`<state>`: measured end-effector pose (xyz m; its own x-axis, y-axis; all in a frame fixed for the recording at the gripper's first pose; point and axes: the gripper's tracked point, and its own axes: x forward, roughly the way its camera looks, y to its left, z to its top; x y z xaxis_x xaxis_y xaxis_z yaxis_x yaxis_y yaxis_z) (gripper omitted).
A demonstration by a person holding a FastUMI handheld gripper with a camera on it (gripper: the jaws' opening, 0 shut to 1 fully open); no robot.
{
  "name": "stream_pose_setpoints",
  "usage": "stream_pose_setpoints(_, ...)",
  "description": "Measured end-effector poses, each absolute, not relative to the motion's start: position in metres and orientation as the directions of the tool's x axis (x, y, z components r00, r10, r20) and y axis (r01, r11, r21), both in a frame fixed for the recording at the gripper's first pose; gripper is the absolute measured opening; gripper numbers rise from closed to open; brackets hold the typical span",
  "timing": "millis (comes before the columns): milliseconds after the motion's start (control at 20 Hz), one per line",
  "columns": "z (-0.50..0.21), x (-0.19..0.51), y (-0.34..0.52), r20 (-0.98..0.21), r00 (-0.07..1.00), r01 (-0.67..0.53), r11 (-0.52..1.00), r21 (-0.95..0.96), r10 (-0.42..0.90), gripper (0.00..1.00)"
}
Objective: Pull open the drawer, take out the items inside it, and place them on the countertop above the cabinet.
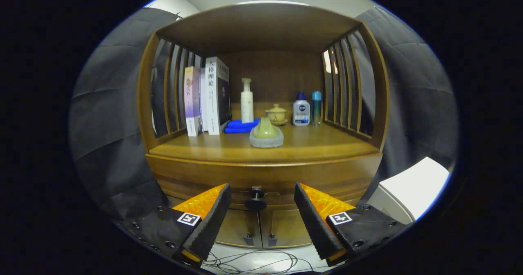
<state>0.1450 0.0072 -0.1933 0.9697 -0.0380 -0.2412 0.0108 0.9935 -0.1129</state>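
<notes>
A wooden cabinet stands ahead with its drawer [204,179] closed under the countertop [310,146]. The drawer's dark round knob [256,200] sits between my fingers, a little beyond the fingertips. My gripper [261,193] is open, its fingers wide apart on either side of the knob and touching nothing. The drawer's contents are hidden. On the countertop, just above the knob, lies a grey cloth ring with a green piece on it [266,134].
At the back of the countertop stand books [206,97], a white pump bottle [246,101], a folded blue cloth [241,126], a small lidded cup [277,114], a white-and-blue bottle [301,109] and a teal tube [316,107]. Slatted sides close in the countertop. Cupboard doors [261,226] and cables [249,262] lie below; a white box [412,189] stands right.
</notes>
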Motion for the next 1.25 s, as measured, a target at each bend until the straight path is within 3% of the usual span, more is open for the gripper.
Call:
stream_pose_setpoints(400,-0.096,0.075,0.023,-0.074,0.997,-0.016,0.996,-0.089,0.009,0.98)
stream_pose_setpoints(800,-0.035,0.012,-0.008,0.031,0.997,0.066,0.994,-0.084,-0.064,0.98)
stream_pose_setpoints(1250,-0.021,-0.012,-0.014,0.062,0.997,0.056,0.992,-0.112,-0.049,0.97)
